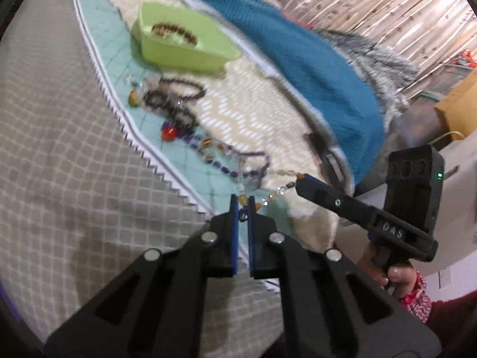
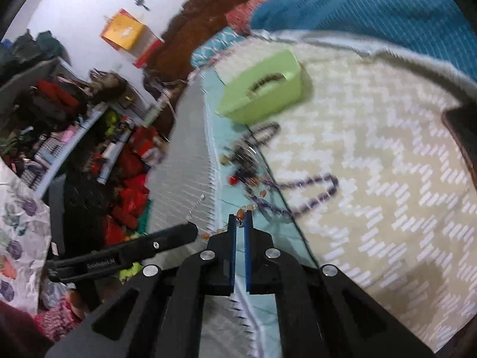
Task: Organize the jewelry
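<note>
Now a beaded strand (image 1: pixel 275 194) is pinched at both ends, by the left claw (image 1: pixel 243 201) and the right claw (image 2: pixel 240 220). One bracelet (image 1: pixel 176 31) is already laid in the green tray (image 1: pixel 190 56); a tangled pile (image 1: pixel 179 113) is left by the blanket's edge on the bed (image 1: pixel 59 149). Cluttered shelves (image 2: pixel 74 137) are seen beyond.

Bed (image 1: pixel 59 155) covered by a grey checked sheet. On it: a cream zigzag mat (image 1: pixel 238 110) with teal border, a blue blanket (image 1: pixel 313 68). The mat carries a green tray (image 1: pixel 179 50) and tangled bead jewelry (image 1: pixel 184 119).
</note>
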`<move>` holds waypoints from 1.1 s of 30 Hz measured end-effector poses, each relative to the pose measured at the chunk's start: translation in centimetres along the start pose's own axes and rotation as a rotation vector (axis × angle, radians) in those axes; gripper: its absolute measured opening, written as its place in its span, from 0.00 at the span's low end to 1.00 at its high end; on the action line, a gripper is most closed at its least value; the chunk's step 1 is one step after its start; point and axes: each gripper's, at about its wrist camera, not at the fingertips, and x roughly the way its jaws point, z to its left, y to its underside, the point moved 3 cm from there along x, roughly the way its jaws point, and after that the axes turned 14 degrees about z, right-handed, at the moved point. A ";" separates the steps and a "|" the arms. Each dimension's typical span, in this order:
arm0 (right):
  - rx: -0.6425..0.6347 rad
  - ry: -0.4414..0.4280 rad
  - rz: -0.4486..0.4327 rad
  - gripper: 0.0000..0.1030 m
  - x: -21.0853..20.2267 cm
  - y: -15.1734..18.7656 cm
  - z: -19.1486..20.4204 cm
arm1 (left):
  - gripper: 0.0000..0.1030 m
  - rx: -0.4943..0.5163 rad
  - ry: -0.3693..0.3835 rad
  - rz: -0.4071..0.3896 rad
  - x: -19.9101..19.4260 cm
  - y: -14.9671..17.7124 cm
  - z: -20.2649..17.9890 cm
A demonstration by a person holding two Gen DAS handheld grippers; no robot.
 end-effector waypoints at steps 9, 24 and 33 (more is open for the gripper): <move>-0.066 -0.123 -0.137 0.00 -5.2 -3.3 4.3 | 0.04 0.120 0.072 -0.211 -9.0 -3.0 -5.5; -0.310 0.094 -0.098 0.24 -1.1 -0.1 5.7 | 0.04 0.230 0.078 -0.409 -18.5 -4.8 -10.5; -0.367 0.113 0.011 0.24 6.5 -2.0 5.7 | 0.04 0.239 0.074 -0.425 -19.5 -4.0 -10.9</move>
